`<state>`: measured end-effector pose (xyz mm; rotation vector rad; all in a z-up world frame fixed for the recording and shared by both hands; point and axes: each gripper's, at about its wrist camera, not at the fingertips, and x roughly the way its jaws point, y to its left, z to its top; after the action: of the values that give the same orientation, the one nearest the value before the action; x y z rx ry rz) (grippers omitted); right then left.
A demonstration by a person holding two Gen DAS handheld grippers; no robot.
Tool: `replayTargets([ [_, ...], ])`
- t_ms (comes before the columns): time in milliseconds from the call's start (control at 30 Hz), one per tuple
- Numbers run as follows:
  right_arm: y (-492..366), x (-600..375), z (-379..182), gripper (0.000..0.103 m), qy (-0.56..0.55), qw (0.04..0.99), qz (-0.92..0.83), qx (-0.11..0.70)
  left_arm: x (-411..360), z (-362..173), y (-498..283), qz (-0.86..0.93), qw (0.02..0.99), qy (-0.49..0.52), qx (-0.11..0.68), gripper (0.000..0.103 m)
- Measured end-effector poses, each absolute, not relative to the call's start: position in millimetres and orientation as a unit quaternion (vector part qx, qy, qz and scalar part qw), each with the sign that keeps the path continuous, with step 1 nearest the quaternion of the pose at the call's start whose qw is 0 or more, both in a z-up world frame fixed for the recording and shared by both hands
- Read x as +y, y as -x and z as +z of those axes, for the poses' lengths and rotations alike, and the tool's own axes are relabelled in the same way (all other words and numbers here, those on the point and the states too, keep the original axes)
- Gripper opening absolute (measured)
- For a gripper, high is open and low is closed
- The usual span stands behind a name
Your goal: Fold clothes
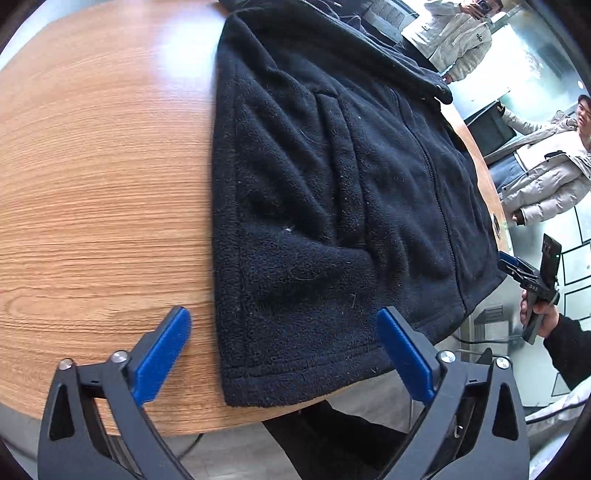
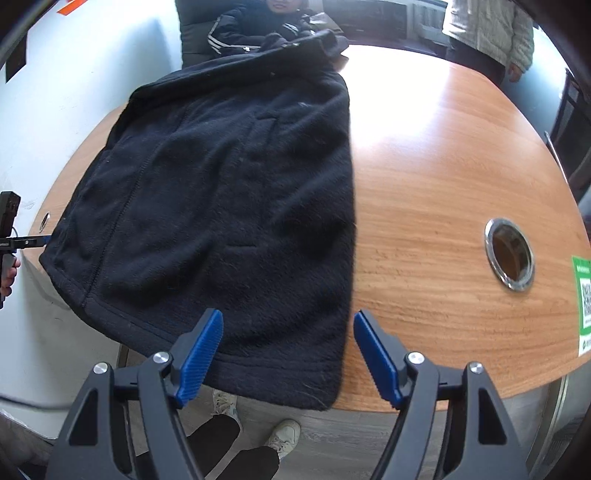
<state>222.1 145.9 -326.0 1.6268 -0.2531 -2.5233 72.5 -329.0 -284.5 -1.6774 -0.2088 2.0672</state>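
A dark navy fleece jacket [image 1: 325, 192] lies flat on the wooden table [image 1: 92, 184], zip up the middle, sides folded in, hem at the near edge. My left gripper [image 1: 284, 354] is open and empty, just above the hem's left corner. In the right wrist view the jacket [image 2: 221, 192] lies left of centre on the table [image 2: 443, 184]. My right gripper [image 2: 288, 354] is open and empty, over the hem's right corner. The right gripper also shows at the far right of the left wrist view [image 1: 517, 266], and the left gripper at the left edge of the right wrist view [image 2: 29, 242].
A round metal cable hole [image 2: 509, 254] and a green QR sticker [image 2: 583, 302] are on the table to the right. People stand beyond the far side [image 1: 546, 177] [image 2: 487, 33]. My legs and shoes [image 2: 284, 435] are below the near edge.
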Motion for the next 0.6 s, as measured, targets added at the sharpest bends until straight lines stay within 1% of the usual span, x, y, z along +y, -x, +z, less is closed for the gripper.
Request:
replayTargets([
  [100, -223.9, 153.1, -332.4, 0.078, -0.546, 0.062, -0.83, -0.098, -321.1, -285.2, -72.7, 0.75, 0.251, 0.607, -0.082, 0.102],
  [167, -222.6, 148.1, -333.8, 0.076, -0.544, 0.076, -0.831, -0.092, -315.8, -285.6, -72.9, 0.748, 0.262, 0.604, -0.086, 0.102],
  [200, -221.7, 144.7, -334.0, 0.074, -0.541, 0.084, -0.832, -0.088, -313.1, -285.8, -72.9, 0.747, 0.268, 0.603, -0.088, 0.102],
  [233, -220.4, 141.6, -334.1, 0.068, -0.539, 0.087, -0.834, -0.084, -308.3, -286.5, -72.5, 0.748, 0.269, 0.6, -0.086, 0.102],
  [300, -217.2, 135.8, -334.6, 0.059, -0.536, 0.086, -0.836, -0.077, -301.5, -288.3, -68.6, 0.752, 0.265, 0.597, -0.089, 0.095],
  [333, -215.8, 133.4, -334.8, 0.045, -0.536, 0.084, -0.837, -0.074, -305.3, -290.1, -67.6, 0.748, 0.26, 0.603, -0.096, 0.078],
  [367, -215.0, 131.4, -334.8, 0.035, -0.535, 0.084, -0.837, -0.07, -309.1, -291.9, -66.7, 0.744, 0.255, 0.609, -0.103, 0.047],
  [400, -214.3, 129.8, -334.9, 0.031, -0.537, 0.086, -0.836, -0.07, -312.9, -293.7, -65.8, 0.741, 0.25, 0.614, -0.11, 0.027],
  [433, -213.7, 128.6, -334.1, 0.025, -0.538, 0.087, -0.835, -0.073, -316.6, -295.4, -65.0, 0.737, 0.245, 0.619, -0.117, 0.014],
  [533, -211.3, 125.8, -329.4, 0.018, -0.538, 0.086, -0.834, -0.085, -314.9, -299.1, -67.2, 0.732, 0.249, 0.621, -0.128, 0.014],
  [600, -214.6, 129.9, -323.1, 0.016, -0.533, 0.084, -0.836, -0.101, -315.4, -298.5, -71.0, 0.728, 0.252, 0.623, -0.137, 0.014],
])
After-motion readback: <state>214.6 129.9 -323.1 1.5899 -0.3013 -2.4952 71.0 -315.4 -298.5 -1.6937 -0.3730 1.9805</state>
